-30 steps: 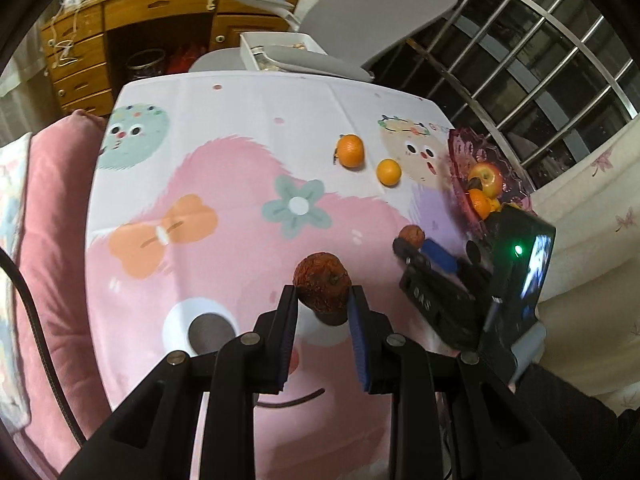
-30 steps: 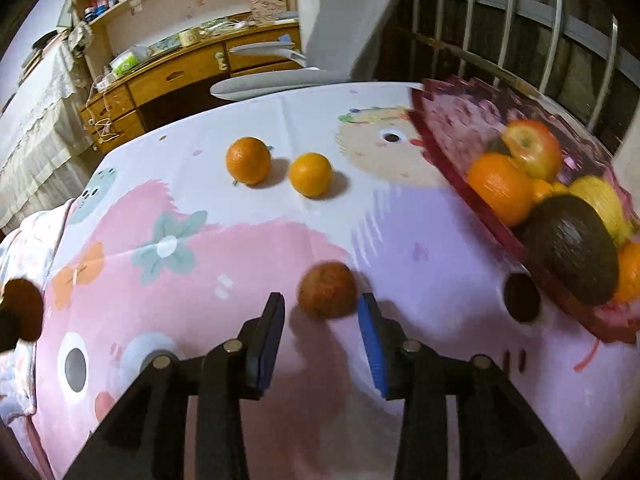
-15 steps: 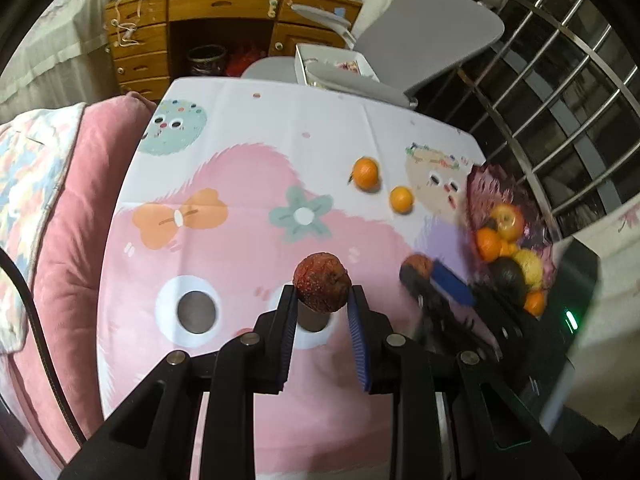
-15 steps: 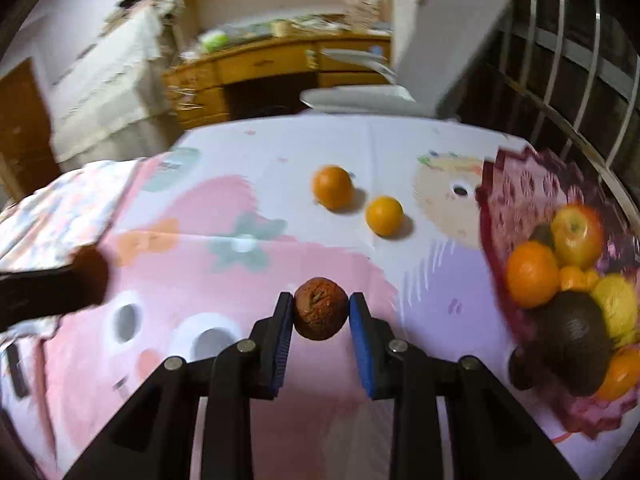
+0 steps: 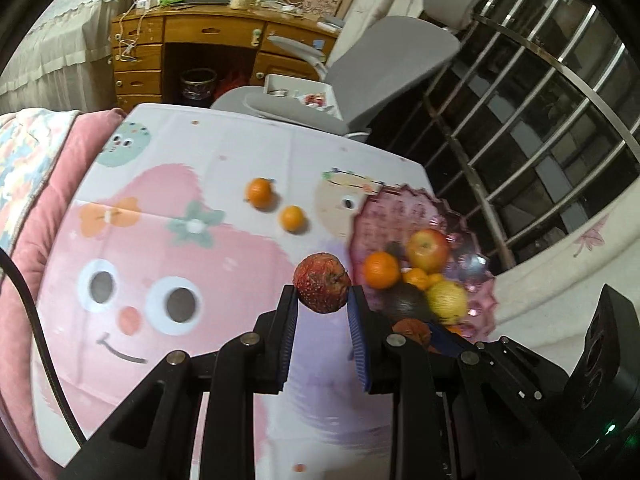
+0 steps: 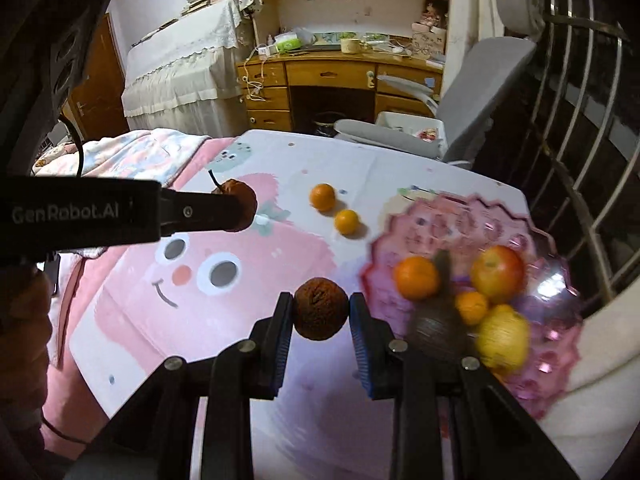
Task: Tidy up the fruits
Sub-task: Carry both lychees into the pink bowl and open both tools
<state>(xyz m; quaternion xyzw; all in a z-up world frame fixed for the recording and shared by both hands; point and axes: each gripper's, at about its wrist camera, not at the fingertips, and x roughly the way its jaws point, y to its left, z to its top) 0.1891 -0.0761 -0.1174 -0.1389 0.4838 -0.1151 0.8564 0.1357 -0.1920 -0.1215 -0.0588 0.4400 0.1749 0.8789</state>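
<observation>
My left gripper (image 5: 322,300) is shut on a wrinkled red-brown fruit (image 5: 322,288), held in the air above the table, left of the pink fruit bowl (image 5: 384,216). My right gripper (image 6: 321,314) is shut on a second brown wrinkled fruit (image 6: 321,308), held above the table beside the bowl (image 6: 436,216). The bowl holds an apple (image 6: 498,274), an orange (image 6: 416,278), a lemon (image 6: 502,338), an avocado (image 6: 438,334) and a small orange. Two oranges (image 6: 323,197) (image 6: 346,222) lie on the cloth. The left gripper (image 6: 244,208) shows at left in the right wrist view.
The table wears a pink cartoon cloth (image 5: 192,264). A pink cushion (image 5: 52,208) lies along its left edge. A grey office chair (image 5: 384,60) and a wooden desk (image 5: 192,52) stand behind. A metal railing (image 5: 540,120) runs on the right.
Both grippers have risen and moved right toward the bowl, each carrying its brown fruit. The right gripper closed on its fruit a second ago and lifted it off the cloth.
</observation>
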